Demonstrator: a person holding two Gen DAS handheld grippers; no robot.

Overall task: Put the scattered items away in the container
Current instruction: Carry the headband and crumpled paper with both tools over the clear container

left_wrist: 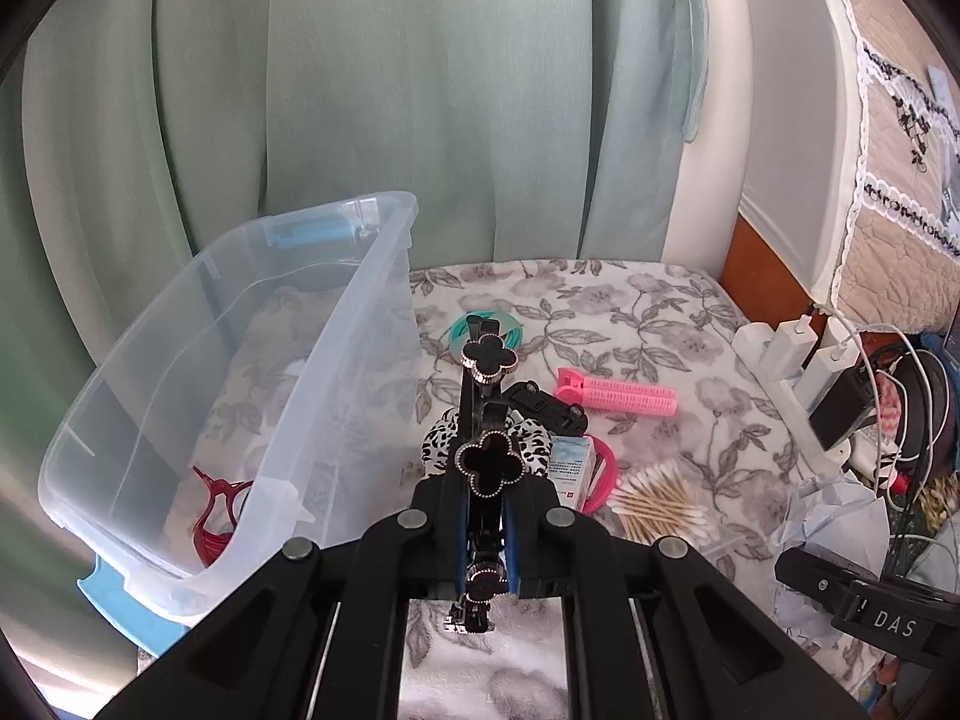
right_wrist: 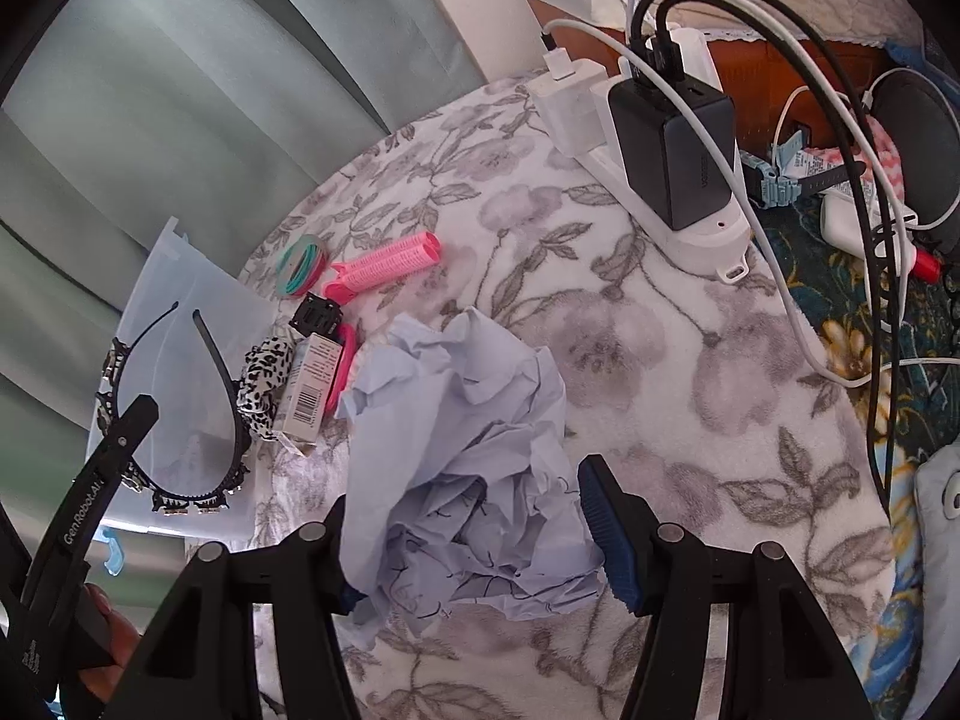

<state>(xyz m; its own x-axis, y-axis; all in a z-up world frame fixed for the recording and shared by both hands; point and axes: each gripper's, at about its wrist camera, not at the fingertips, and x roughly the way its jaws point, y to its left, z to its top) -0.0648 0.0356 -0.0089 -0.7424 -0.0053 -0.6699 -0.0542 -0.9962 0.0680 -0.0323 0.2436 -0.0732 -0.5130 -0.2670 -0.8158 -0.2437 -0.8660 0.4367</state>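
Observation:
My left gripper is shut on a black headband with clover ornaments, held above the table beside the clear plastic bin; the headband also shows in the right wrist view. A red clip lies inside the bin. My right gripper stands open around a crumpled light-blue paper ball on the floral cloth. A pink hair roller, teal hair ties, a black clip, a leopard scrunchie, a small box, a pink ring and cotton swabs lie scattered.
A white power strip with chargers and cables sits at the right edge of the table. Green curtains hang behind the bin. More clutter, including a watch, lies past the strip.

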